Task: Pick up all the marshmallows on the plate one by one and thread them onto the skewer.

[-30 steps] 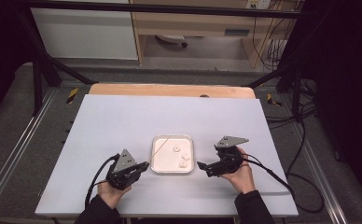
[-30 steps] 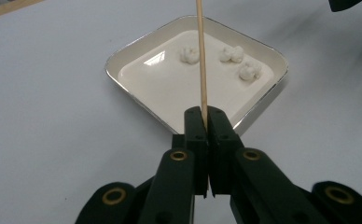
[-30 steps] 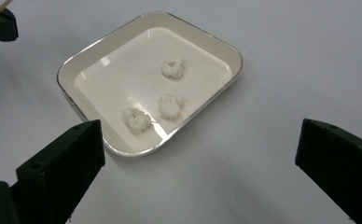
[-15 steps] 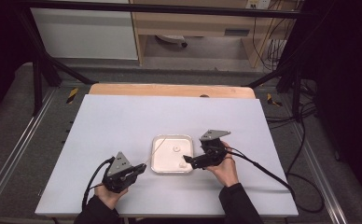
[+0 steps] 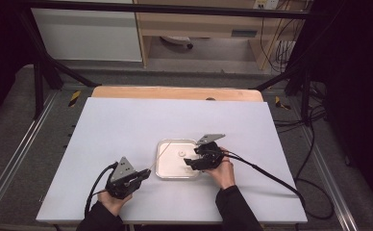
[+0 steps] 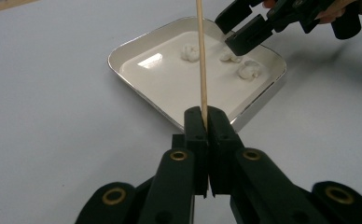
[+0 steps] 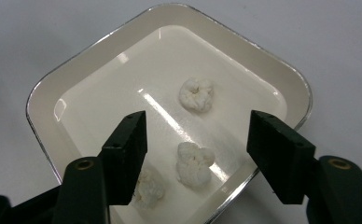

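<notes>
Left claw (image 6: 206,122) clamps a wooden skewer (image 6: 200,56); right claw (image 7: 197,142), jaws just closing, straddles 1 popcorn piece (image 7: 194,164) untouched in the white tray (image 7: 123,49)

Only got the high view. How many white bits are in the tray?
Observer: Three puffy white pieces: far piece, middle piece, near piece, all on the tray floor.
Operator: Right gripper on one yet?
Observer: No. The right gripper jaws have just been closing and frame the middle piece, with gaps on both sides.
Operator: What's the left one holding?
Observer: A thin wooden skewer, clamped in the shut left gripper.
</notes>
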Action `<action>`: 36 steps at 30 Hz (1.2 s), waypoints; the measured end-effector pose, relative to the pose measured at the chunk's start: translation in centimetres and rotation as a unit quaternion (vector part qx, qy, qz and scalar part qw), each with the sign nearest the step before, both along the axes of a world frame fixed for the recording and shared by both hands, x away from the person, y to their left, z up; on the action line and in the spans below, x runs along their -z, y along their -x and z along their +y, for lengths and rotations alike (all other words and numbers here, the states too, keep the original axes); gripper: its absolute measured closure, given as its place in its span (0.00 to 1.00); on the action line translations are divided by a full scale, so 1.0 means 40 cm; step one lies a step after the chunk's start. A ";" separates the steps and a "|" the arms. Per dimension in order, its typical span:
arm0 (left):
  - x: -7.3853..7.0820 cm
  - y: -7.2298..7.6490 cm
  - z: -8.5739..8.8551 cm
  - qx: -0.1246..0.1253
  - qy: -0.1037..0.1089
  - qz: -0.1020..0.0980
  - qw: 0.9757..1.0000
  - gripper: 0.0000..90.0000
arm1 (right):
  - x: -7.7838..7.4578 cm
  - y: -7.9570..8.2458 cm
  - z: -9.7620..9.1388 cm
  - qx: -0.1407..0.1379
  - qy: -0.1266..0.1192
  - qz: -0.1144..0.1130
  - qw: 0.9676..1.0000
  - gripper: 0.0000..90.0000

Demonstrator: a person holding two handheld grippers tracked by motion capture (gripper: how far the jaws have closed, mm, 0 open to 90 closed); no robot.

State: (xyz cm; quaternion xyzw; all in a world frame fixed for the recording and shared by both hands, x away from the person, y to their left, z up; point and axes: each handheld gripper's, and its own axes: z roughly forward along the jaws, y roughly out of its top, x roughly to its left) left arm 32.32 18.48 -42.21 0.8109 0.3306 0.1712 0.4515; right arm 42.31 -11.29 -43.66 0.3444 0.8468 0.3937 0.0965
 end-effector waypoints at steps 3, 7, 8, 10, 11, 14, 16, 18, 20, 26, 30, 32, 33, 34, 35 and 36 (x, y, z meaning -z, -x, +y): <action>0.001 0.000 -0.001 -0.001 0.002 0.001 1.000 0.98 | 0.009 0.000 0.004 -0.001 0.009 0.003 1.000 0.50; 0.002 0.000 -0.002 -0.001 0.004 0.001 1.000 0.98 | 0.015 0.002 0.007 -0.003 0.017 0.003 1.000 0.59; 0.002 0.000 -0.002 -0.002 0.005 0.000 1.000 0.98 | 0.016 0.003 0.007 -0.003 0.020 0.006 1.000 0.62; 0.003 -0.001 -0.002 0.000 0.004 0.000 1.000 0.98 | 0.019 0.004 0.008 -0.008 0.024 0.006 1.000 0.65; 0.003 -0.001 -0.003 -0.001 0.006 -0.001 1.000 0.98 | 0.021 0.004 0.009 -0.008 0.025 0.006 1.000 0.66; 0.003 0.000 -0.002 -0.003 0.008 -0.002 1.000 0.98 | 0.024 0.007 0.012 -0.008 0.029 0.006 1.000 0.70; 0.002 0.001 -0.001 -0.004 0.011 -0.004 1.000 0.98 | 0.024 0.009 0.010 -0.009 0.032 0.004 0.999 0.74; 0.001 0.001 0.001 -0.004 0.011 -0.005 1.000 0.98 | 0.023 0.012 0.009 -0.008 0.035 0.004 0.999 0.77; 0.001 0.002 0.002 -0.006 0.015 -0.006 1.000 0.98 | 0.024 0.015 0.010 -0.006 0.036 0.001 0.999 0.79; -0.003 0.005 0.005 -0.007 0.024 -0.011 1.000 0.98 | 0.001 0.020 0.003 -0.006 0.001 -0.002 1.000 0.82; -0.002 0.008 0.004 -0.006 0.030 -0.013 0.999 0.98 | -0.041 0.031 -0.009 -0.013 -0.055 -0.006 0.998 0.82; -0.001 0.008 0.002 -0.004 0.032 -0.012 0.999 0.98 | -0.063 0.037 -0.017 -0.016 -0.081 -0.009 0.997 0.82; 0.000 0.007 0.002 -0.004 0.034 -0.012 0.999 0.98 | -0.073 0.038 -0.021 -0.017 -0.096 -0.010 0.995 0.82; 0.000 0.007 0.002 -0.003 0.036 -0.009 0.999 0.98 | -0.082 0.040 -0.024 -0.019 -0.108 -0.010 0.994 0.83; 0.002 0.007 0.001 -0.003 0.037 -0.008 0.999 0.98 | -0.091 0.043 -0.027 -0.018 -0.120 -0.010 0.993 0.83; 0.002 0.007 0.000 -0.003 0.038 -0.008 0.999 0.98 | -0.101 0.044 -0.030 -0.017 -0.135 -0.011 0.991 0.83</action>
